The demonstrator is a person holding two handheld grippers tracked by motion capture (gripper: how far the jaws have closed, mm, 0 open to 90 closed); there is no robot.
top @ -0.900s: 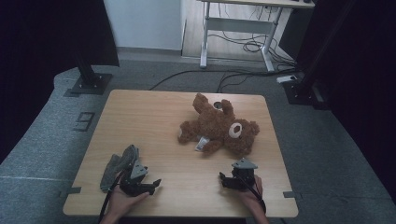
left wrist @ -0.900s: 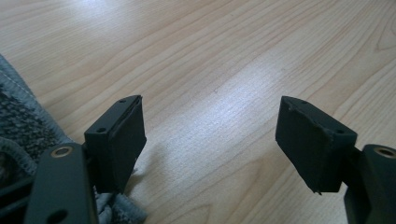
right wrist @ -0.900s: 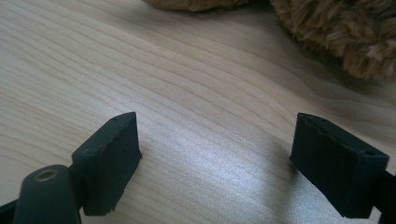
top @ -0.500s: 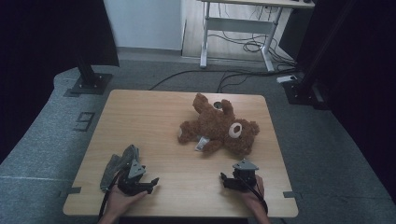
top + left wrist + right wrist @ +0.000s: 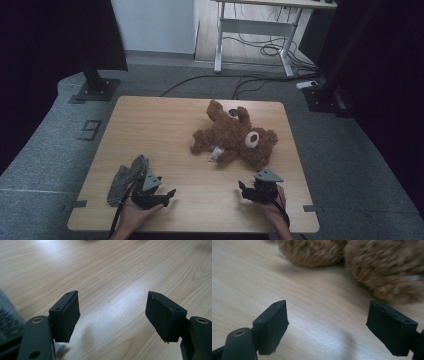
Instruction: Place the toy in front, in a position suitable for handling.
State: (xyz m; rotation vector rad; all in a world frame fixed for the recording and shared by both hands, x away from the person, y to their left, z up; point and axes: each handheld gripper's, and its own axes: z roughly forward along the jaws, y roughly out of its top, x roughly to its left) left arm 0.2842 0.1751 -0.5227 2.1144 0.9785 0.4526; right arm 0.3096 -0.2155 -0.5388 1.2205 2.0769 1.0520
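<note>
Teddy bear, brown, lying on its back at the far right part of the wooden table, head with pale muzzle toward the right edge, a small white tag showing at its near side. Seen whole from the high view; in the right gripper view just blurred brown fur across the top, close ahead of the jaws, not touching them.

Right gripper low over the near right part of the table, in a hand coming in from the bottom edge, just in front of the bear but apart from it. Jaws standing wide in its own view, bare wood between the pads, nothing held.

Left gripper at the near left, held by the other hand, well apart from the bear. Jaws also spread wide in the left gripper view, empty, just wood grain between them.

Grey cloth lying on the table just beside the left gripper, on its far left side; clear in shape from the high view, but a mere fuzzy grey patch at the left edge of the left gripper view
</note>
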